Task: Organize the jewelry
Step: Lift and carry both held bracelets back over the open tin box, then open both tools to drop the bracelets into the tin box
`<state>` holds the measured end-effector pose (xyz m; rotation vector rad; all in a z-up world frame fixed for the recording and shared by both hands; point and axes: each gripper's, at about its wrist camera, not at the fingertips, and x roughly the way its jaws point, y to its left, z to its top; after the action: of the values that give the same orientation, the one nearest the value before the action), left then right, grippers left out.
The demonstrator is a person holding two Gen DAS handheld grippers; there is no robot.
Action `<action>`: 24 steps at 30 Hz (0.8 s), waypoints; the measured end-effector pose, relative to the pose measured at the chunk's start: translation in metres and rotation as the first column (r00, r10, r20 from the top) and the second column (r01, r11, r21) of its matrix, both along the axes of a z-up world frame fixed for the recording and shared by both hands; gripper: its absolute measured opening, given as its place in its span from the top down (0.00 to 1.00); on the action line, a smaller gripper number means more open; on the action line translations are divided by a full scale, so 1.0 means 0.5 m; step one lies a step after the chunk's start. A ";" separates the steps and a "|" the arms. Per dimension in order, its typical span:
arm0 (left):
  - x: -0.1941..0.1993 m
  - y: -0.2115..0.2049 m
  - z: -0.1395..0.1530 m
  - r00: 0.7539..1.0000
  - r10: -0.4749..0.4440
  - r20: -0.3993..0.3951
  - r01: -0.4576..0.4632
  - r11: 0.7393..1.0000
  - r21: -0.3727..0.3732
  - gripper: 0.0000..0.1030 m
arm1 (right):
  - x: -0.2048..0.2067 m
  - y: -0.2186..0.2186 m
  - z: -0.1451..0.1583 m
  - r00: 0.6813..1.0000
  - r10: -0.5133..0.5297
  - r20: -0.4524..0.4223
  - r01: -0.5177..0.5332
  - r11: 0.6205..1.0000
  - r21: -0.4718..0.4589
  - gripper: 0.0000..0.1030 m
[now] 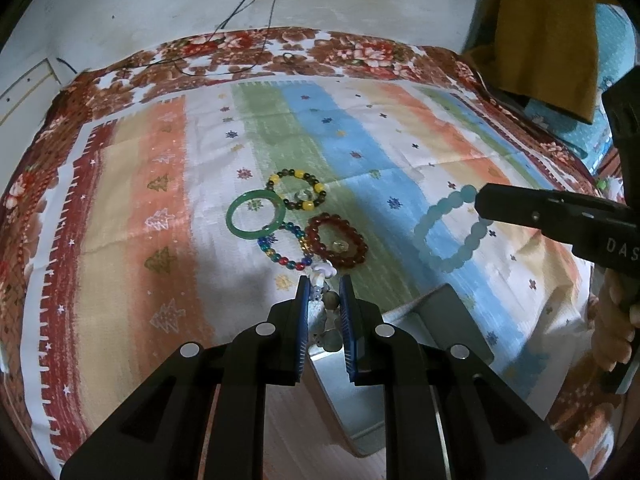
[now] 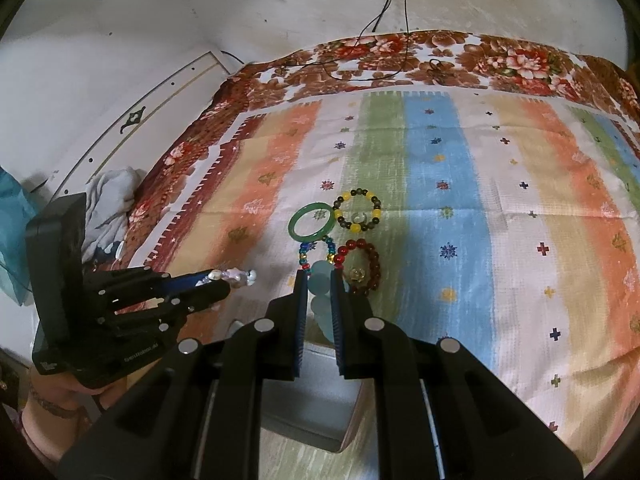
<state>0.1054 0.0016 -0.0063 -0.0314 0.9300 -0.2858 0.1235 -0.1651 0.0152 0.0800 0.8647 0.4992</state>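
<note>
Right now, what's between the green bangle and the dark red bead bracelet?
The multicolour bead bracelet lies between the green bangle and the dark red bracelet, close against both. The left wrist view shows it clearest; in the right wrist view the right gripper partly covers it.

Matt woven cloth (image 1: 360,140); glossy green bangle (image 1: 256,215), perhaps jade; frosted blue beads (image 1: 448,236).

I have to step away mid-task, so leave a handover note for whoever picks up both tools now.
Left tool: shut on a pale mixed-bead bracelet.
Right tool: shut on a frosted light-blue bead bracelet.
On the striped cloth: green jade bangle, yellow-and-dark bead bracelet, multicoloured bead bracelet, dark red bead bracelet.
Grey box below both tools; nothing seen inside.
Left: place both, then those four.
</note>
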 end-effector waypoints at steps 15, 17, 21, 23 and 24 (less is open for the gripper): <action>-0.055 -0.058 -0.018 0.997 -0.076 -0.007 0.076 0.997 0.033 0.86 | -0.061 -0.005 -0.008 0.999 0.039 -0.010 -0.039 0.999 0.028 0.87; -0.059 -0.064 -0.022 0.997 -0.083 -0.009 0.083 0.996 0.037 0.86 | -0.071 -0.005 -0.014 0.999 0.044 -0.015 -0.044 0.999 0.032 0.87; -0.068 -0.074 -0.029 0.996 -0.093 -0.016 0.094 0.994 0.047 0.86 | -0.084 -0.002 -0.027 0.998 0.055 -0.034 -0.054 0.998 0.028 0.87; -0.070 -0.078 -0.032 0.995 -0.096 -0.020 0.097 0.994 0.051 0.86 | -0.088 -0.003 -0.030 0.998 0.056 -0.038 -0.055 0.998 0.033 0.87; -0.071 -0.079 -0.034 0.995 -0.098 -0.023 0.100 0.994 0.052 0.86 | -0.090 -0.002 -0.031 0.997 0.062 -0.040 -0.060 0.998 0.036 0.87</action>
<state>0.0698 -0.0380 -0.0232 0.0608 0.9605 -0.3531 0.0783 -0.1660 -0.0002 0.0967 0.9013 0.5718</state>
